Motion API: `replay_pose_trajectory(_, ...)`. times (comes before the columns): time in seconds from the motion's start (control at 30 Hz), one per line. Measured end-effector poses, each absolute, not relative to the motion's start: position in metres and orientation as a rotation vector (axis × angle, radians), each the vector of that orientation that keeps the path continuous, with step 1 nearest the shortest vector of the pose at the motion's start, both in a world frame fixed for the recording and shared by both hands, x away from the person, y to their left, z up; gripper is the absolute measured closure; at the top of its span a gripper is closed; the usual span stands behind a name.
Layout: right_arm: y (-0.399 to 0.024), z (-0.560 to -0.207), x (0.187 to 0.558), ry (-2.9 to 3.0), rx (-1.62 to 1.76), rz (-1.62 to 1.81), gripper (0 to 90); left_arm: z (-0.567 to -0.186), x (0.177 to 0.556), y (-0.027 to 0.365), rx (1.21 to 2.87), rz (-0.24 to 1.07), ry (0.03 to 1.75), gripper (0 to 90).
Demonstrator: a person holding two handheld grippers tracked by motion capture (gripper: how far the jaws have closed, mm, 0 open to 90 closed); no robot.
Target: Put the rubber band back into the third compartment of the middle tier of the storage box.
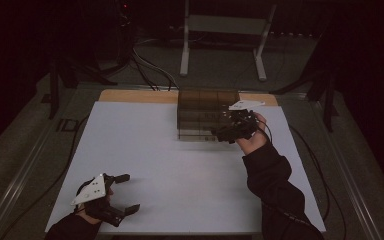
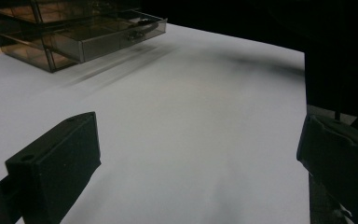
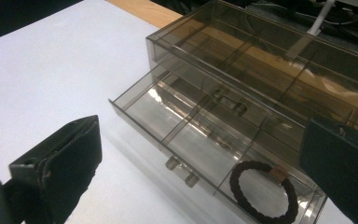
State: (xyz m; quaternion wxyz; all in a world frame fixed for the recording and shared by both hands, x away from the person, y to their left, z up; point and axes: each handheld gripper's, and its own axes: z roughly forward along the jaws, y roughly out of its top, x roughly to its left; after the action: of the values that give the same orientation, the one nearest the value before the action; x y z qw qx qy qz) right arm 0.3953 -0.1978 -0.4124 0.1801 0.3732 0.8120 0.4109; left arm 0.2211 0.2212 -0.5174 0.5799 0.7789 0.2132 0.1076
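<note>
Hair tie, a dark braided elastic ring (image 3: 264, 191), lies flat in the near compartment of the pulled-out smoked clear plastic drawer (image 3: 182, 116), just ahead of and below the right gripper (image 3: 205, 172), between its two jaws as that gripper's view looks along them. Those jaws stand spread wide with nothing between the pads. The drawer's long axis runs across the gripper's line of sight, its front handle (image 3: 182, 170) on the side facing the gripper, so closing it would likely mean a push straight away from the gripper. The left gripper (image 1: 122, 192), also spread and empty, rests well apart over the white bench (image 1: 180, 165), so the right hand (image 1: 252, 140) is plainly nearer.
</note>
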Motion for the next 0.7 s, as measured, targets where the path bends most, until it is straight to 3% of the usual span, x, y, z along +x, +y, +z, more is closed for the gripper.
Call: replay_pose_trajectory(0.7, -0.210, -0.431, 0.364, 2.299, 1.031, 1.230, 0.0, -0.517, 0.221, 0.221, 1.824, 0.252, 0.497, 0.2)
